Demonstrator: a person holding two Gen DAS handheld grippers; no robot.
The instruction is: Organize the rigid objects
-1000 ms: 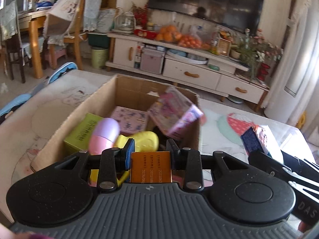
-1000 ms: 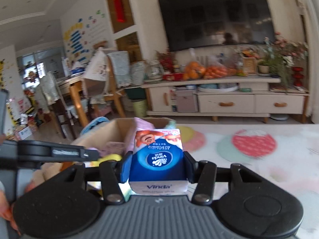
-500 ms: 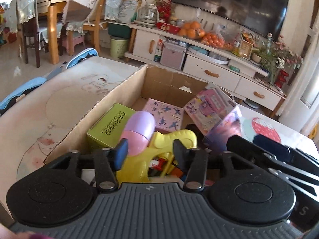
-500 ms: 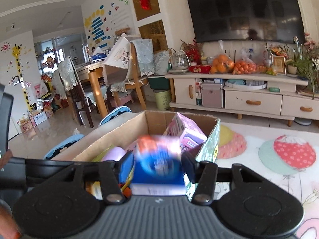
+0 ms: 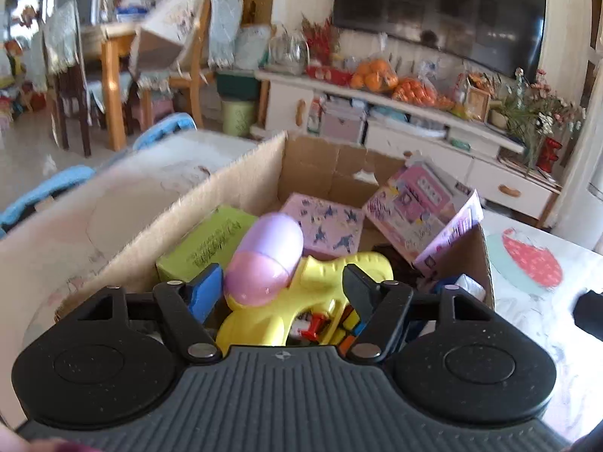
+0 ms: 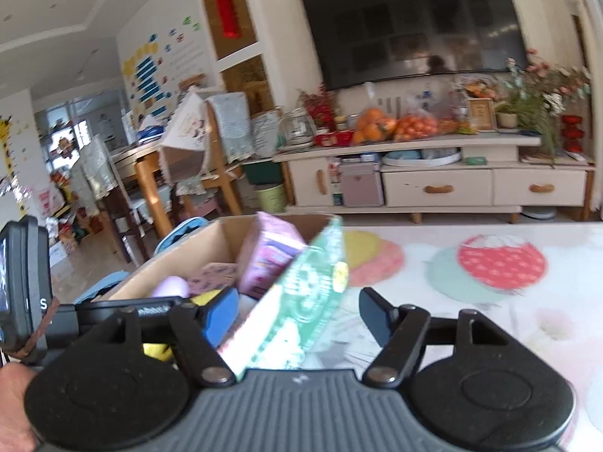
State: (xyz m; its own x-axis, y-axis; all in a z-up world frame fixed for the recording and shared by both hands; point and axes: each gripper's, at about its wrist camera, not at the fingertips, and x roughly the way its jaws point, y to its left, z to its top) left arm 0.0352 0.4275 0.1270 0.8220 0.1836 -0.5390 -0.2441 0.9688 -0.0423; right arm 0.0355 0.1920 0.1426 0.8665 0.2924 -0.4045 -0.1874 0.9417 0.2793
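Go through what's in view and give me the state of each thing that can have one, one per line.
Brown cardboard box: open-topped, partly filled.
Pink and purple plastic egg: closed, lying on the yellow plastic toy.
Pink printed toy carton: tilted against the box wall.
Green rectangular carton: lying in the box.
Left gripper: fingers just opened, nothing gripped.
Right gripper: fingers just opened, nothing gripped.

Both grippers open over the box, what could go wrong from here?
1. The box is crowded: a yellow toy and a purple-pink egg lie on top, so further drops may bounce or slide out.
2. The pink carton leans over the right wall and may tip onto the table.
3. The left gripper, just opening, hangs close above the toy; the right gripper straddles the box wall. Either may snag on withdrawal.
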